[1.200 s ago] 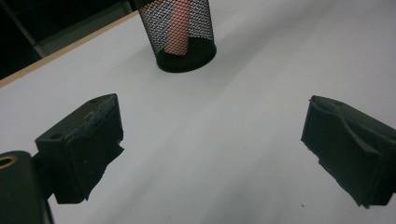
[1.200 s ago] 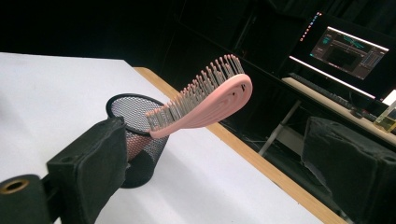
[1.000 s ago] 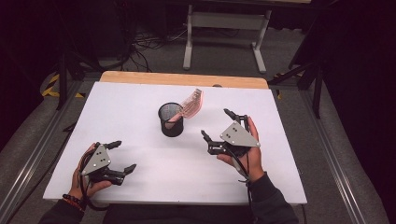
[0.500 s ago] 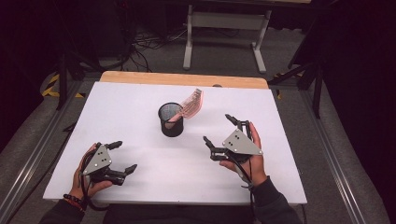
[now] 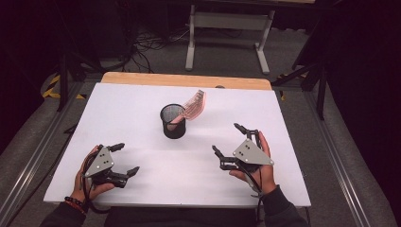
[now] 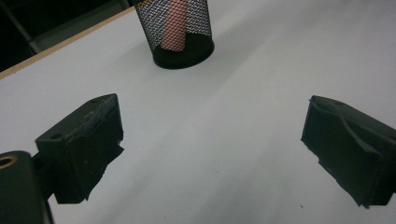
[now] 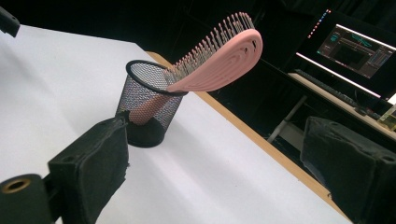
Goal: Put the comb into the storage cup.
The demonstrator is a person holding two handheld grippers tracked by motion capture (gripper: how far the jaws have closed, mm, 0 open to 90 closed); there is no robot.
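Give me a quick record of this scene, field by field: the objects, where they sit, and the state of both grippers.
surface: white table
container: black mesh cup, upright, mid-table
contents: pink hairbrush, handle down in the cup, head leaning out over the rim
left gripper: open, holding nothing, near the front edge
right gripper: open, holding nothing, apart from the cup
contact: neither gripper touches cup or brush

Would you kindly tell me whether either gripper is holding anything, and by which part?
Nothing: left gripper and right gripper are open on the white table.
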